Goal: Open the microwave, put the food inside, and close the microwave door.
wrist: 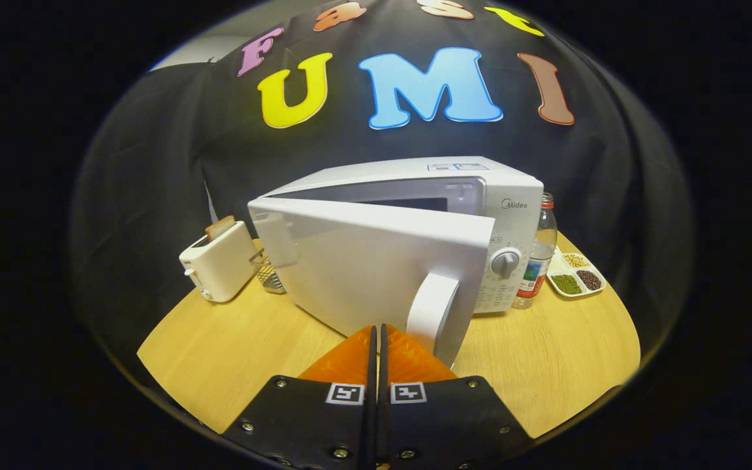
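Black cloth drapes the far wall of the booth, falling in soft folds behind a rounded wooden table (232, 352) with a pale, matte grain. On it stands a white microwave (513, 196), boxy and smooth, its door (363, 267) swung partway open toward the near side so that the flat outer panel hides most of the cavity; only a dark sliver of the interior shows above the door's top edge. A curved white handle (431, 310) stands out from the door's right end, just ahead of the gripper (377, 329), whose two fingers are pressed together with nothing between them. A round dial (505, 262) sits on the control panel. Left of the microwave is a white toaster (219, 264) with a slice of toast (219, 227) poking out, and a wire basket (268, 271) half hidden behind the door. To the right, a clear plastic bottle (541, 251) stands partly behind the microwave, beside a white divided dish (575, 274) of beans and grains.
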Available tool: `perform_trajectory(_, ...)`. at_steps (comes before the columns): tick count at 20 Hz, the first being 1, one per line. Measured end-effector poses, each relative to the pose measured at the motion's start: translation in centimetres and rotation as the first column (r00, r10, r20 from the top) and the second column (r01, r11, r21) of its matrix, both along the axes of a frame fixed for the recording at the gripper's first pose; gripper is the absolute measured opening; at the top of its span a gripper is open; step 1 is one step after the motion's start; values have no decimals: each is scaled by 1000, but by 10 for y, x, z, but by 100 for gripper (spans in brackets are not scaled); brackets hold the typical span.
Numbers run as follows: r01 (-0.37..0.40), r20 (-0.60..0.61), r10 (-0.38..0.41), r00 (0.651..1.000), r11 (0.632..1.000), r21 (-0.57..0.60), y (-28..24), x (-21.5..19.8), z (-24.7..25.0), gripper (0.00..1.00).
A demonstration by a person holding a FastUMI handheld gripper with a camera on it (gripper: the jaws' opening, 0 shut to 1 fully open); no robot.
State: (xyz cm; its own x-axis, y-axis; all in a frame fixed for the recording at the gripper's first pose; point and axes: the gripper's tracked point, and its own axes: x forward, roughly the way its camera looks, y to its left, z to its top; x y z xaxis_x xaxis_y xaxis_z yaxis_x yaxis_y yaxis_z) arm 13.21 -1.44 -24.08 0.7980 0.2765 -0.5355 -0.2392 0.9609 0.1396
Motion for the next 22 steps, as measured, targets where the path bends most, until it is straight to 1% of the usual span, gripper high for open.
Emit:
perform_trajectory(6, 39, 6, -39, 999, 999, 8, -17, 43, -3, 1)
perform_trajectory(10, 38, 15, -38, 999, 999, 11, -19, 66, -6, 0)
perform_trajectory(16, 67, 25, -68, 997, 997, 33, -19, 104, -10, 1)
perform_trajectory(17, 54, 24, -55, 998, 997, 62, -12, 109, -9, 1)
perform_trajectory(18, 65, 21, -66, 998, 996, 53, -13, 111, -10, 0)
perform_trajectory(20, 42, 59, -42, 997, 999, 5, -15, 114, -12, 0)
perform_trajectory(22, 45, 82, -45, 996, 999, -6, -15, 118, -12, 0)
